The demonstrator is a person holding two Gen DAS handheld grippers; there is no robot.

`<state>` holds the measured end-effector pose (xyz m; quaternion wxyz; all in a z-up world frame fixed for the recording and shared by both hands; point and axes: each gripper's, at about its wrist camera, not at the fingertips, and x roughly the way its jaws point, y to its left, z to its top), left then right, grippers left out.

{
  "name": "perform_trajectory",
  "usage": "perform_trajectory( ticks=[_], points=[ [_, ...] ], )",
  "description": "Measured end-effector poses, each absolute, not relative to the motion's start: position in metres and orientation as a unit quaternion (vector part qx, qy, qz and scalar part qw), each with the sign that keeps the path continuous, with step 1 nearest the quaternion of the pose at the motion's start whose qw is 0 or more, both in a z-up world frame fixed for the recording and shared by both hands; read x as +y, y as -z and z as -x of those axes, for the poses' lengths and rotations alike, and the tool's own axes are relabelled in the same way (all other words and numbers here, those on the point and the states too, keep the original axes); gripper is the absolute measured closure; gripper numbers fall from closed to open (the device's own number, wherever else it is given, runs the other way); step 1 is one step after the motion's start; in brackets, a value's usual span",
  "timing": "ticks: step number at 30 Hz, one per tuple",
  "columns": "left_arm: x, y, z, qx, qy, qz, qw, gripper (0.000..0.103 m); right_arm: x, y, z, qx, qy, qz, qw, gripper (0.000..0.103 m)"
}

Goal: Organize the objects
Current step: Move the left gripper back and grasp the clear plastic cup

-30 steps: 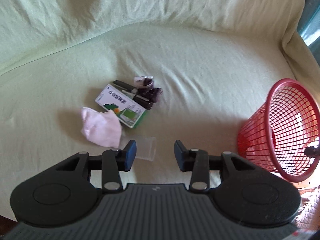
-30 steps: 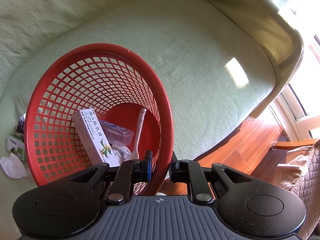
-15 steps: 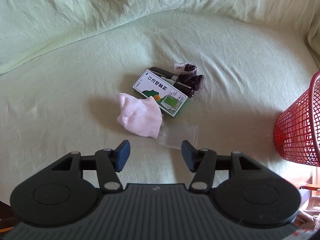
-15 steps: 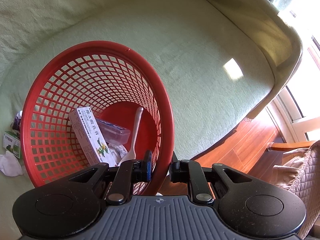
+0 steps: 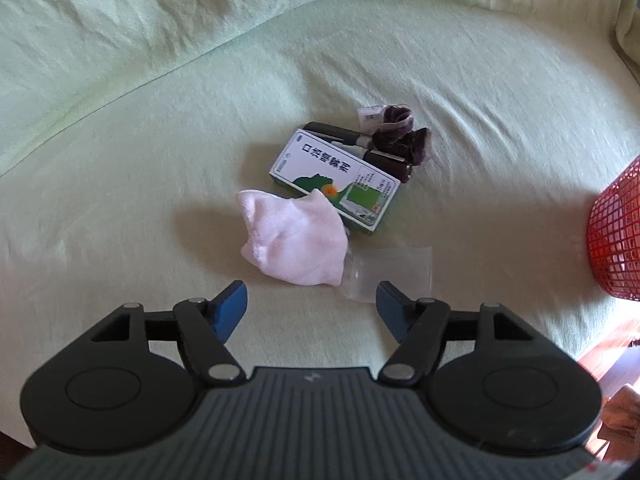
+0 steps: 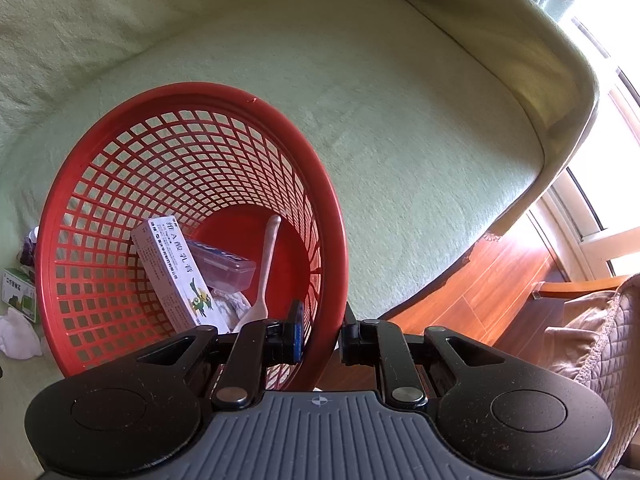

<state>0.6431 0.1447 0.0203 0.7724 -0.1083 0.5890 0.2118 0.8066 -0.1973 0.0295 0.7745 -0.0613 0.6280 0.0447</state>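
Note:
On the green sofa seat lies a small heap: a pale pink sock [image 5: 294,240], a green-and-white box [image 5: 334,180], a clear plastic bag [image 5: 394,266], black pens [image 5: 340,134] and a dark purple scrunchie [image 5: 400,136]. My left gripper [image 5: 310,306] hovers just short of the sock and bag, its jaws opening with nothing between them. My right gripper [image 6: 320,336] is shut on the near rim of the tilted red basket [image 6: 120,152], one finger inside and one outside. The basket holds a white box [image 6: 172,272], a clear case [image 6: 224,268] and a spoon [image 6: 266,268].
The sofa's backrest [image 5: 160,20] rises behind the heap and its armrest [image 6: 520,40] stands at the right. The basket's wall [image 5: 616,232] shows at the right edge of the left wrist view. Wooden floor [image 6: 480,280] and a quilted cushion [image 6: 600,340] lie beyond the seat's edge.
The left gripper has sunk toward the heap and shifted left, so the basket slid to the view's right edge. Its jaws have spread wider. The right gripper has kept its hold on the basket rim.

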Motion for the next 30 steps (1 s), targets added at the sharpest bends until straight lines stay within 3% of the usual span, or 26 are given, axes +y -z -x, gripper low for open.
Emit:
perform_trajectory(
  ticks=[14, 20, 24, 28, 29, 30],
  points=[
    [0.141, 0.058, -0.676, 0.585, -0.109, 0.180, 0.783, 0.033, -0.198, -0.026, -0.805, 0.626, -0.034, 0.060, 0.777, 0.089],
    [0.148, 0.083, -0.689, 0.590, -0.090, 0.213, 0.774, 0.026, -0.198, -0.026, -0.804, 0.626, -0.033, 0.060, 0.777, 0.088],
    [0.140, 0.093, -0.696, 0.607, -0.089, 0.176, 0.770, 0.023, -0.199, -0.024, -0.804, 0.627, -0.029, 0.059, 0.776, 0.088],
    [0.130, 0.094, -0.692, 0.614, -0.100, 0.130, 0.772, 0.041, -0.199, -0.023, -0.804, 0.627, -0.030, 0.060, 0.776, 0.087],
    [0.130, 0.093, -0.691, 0.614, -0.106, 0.124, 0.772, 0.047, -0.200, -0.023, -0.804, 0.627, -0.030, 0.060, 0.776, 0.087],
    [0.131, 0.091, -0.689, 0.612, -0.109, 0.124, 0.773, 0.062, -0.200, -0.023, -0.804, 0.626, -0.030, 0.060, 0.777, 0.087]
  ],
)
